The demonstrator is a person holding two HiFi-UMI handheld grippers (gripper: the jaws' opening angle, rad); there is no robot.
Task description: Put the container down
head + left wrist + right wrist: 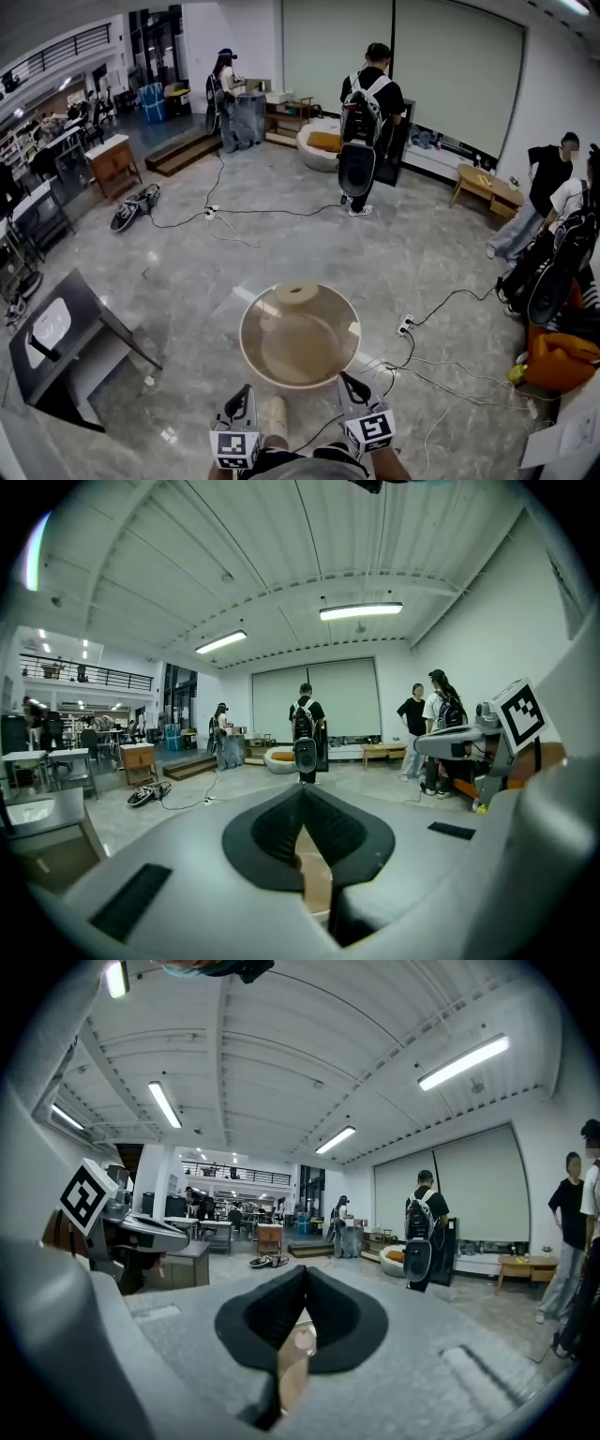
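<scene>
Hanging in the air above the grey stone-look floor (pixel 187 253), the container (pixel 300 339) is a wide, round, beige tub seen from above in the head view, low in the middle of the picture. A pale round disc (pixel 297 292) sits at its far rim. Its near rim is held on both sides. The left gripper (pixel 246 391) has the near-left part of the rim, and in the left gripper view its dark pads are pressed together on a thin tan edge of the container (pixel 316 874). The right gripper (pixel 348 381) has the near-right part of the rim. In the right gripper view its jaws are likewise closed tight, with a tan strip of the rim (pixel 292 1365) clamped between them. Both grippers point away from the person, nearly level.

Just right of the container a white power strip (pixel 405 325) lies on the floor, with pale cables (pixel 441 384) running from it toward the right. At the left edge of the floor stands a dark table (pixel 66 342), tilted in the view. Farther off, a person with a backpack (pixel 369 117) stands with their back to the camera beside a round cushioned seat (pixel 322 145). Another person (pixel 225 94) stands at the far left by a low platform. A low wooden table (pixel 486 186) and an orange bag (pixel 562 361) are at the right, near two more people.
</scene>
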